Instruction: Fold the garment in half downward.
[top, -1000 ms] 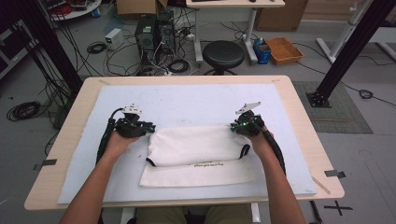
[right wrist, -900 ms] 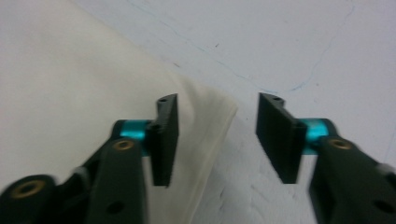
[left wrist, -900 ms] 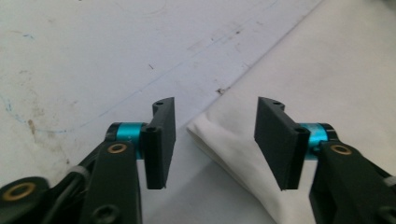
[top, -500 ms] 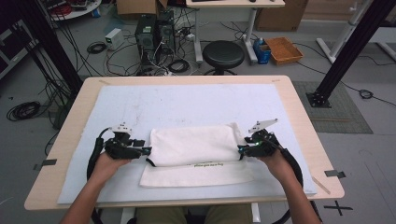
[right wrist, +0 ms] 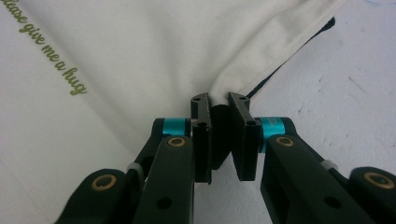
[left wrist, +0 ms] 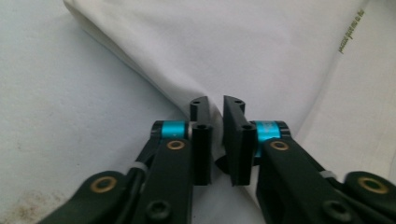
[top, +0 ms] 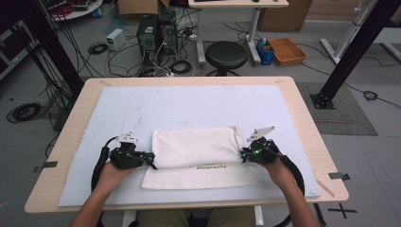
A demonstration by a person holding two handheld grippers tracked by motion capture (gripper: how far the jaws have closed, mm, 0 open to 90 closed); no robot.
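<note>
A white cloth bag (top: 196, 153) lies folded on the white mat, green lettering (top: 213, 167) along its lower layer. My left gripper (top: 152, 160) is at the cloth's left side, where the top layer's edge lies. Its jaws have just been closing and now pinch a fold of white fabric (left wrist: 243, 51) at the left gripper (left wrist: 215, 105). My right gripper (top: 242, 154) is at the cloth's right side. Its jaws have also just been closing, and the right gripper (right wrist: 218, 103) holds a bunched corner of the cloth (right wrist: 154, 56).
The white mat (top: 189, 106) covers most of the wooden table (top: 302, 118), with bare mat beyond the cloth. Past the far edge stand a black stool (top: 227, 54), computer cases (top: 156, 33), floor cables and an orange box (top: 287, 49). Black frame posts rise at both sides.
Both hands have drawn back toward the person, from the cloth's far corners to its sides. The cloth's far edge has stayed about where it was.
</note>
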